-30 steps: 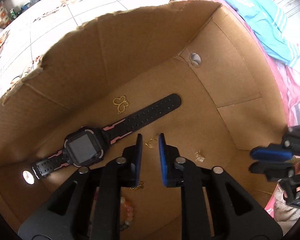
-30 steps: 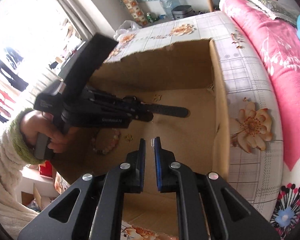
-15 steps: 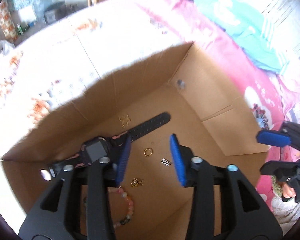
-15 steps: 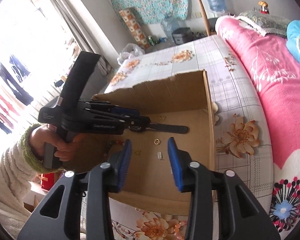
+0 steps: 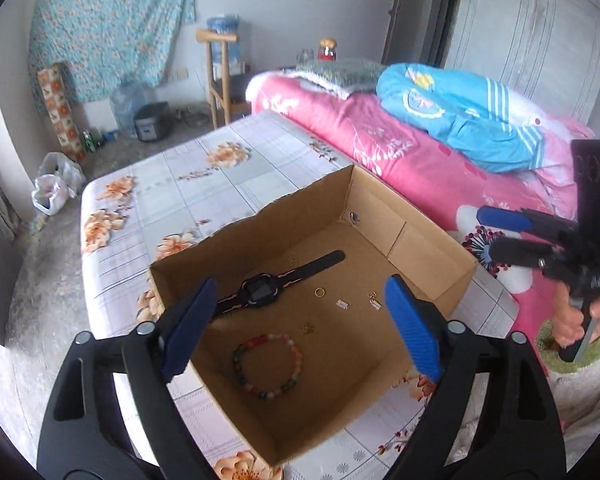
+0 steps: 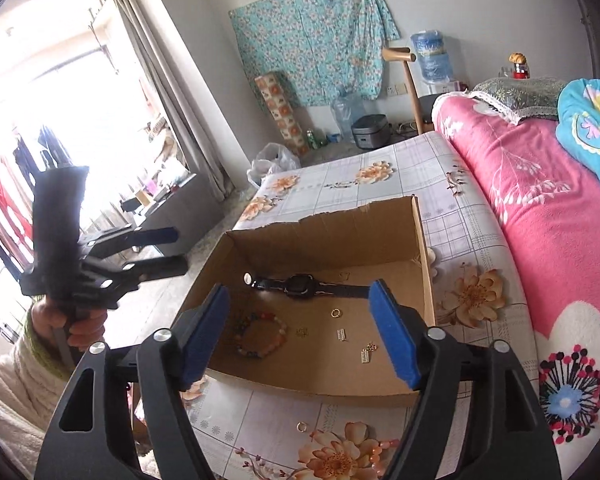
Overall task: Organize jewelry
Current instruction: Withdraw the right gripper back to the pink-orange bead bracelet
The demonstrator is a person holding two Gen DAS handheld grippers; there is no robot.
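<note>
In the right wrist view, the left gripper (image 6: 162, 250) sits at the left of the frame, clear of the cardboard box (image 6: 320, 384), jaws parted and empty; they have just been opening. This placement keeps the box interior unobstructed. At centre frame the box stands on the floral sheet (image 6: 452, 216), walls upright so small pieces cannot roll away. On its floor, left to right: bead bracelet (image 6: 262, 338) at lower left, black watch (image 6: 300, 285) laid flat along the far wall, gold ring (image 6: 335, 313) beside it, then small gold charms (image 6: 367, 352) toward the right wall. The items lie apart, none touching, probably for easy single pickup. The right gripper (image 6: 306, 334) frames the lower foreground, jaws wide, just opened, nothing between them. One ring (image 6: 301, 426) lies outside the box at bottom centre, likely the remaining item to collect
</note>
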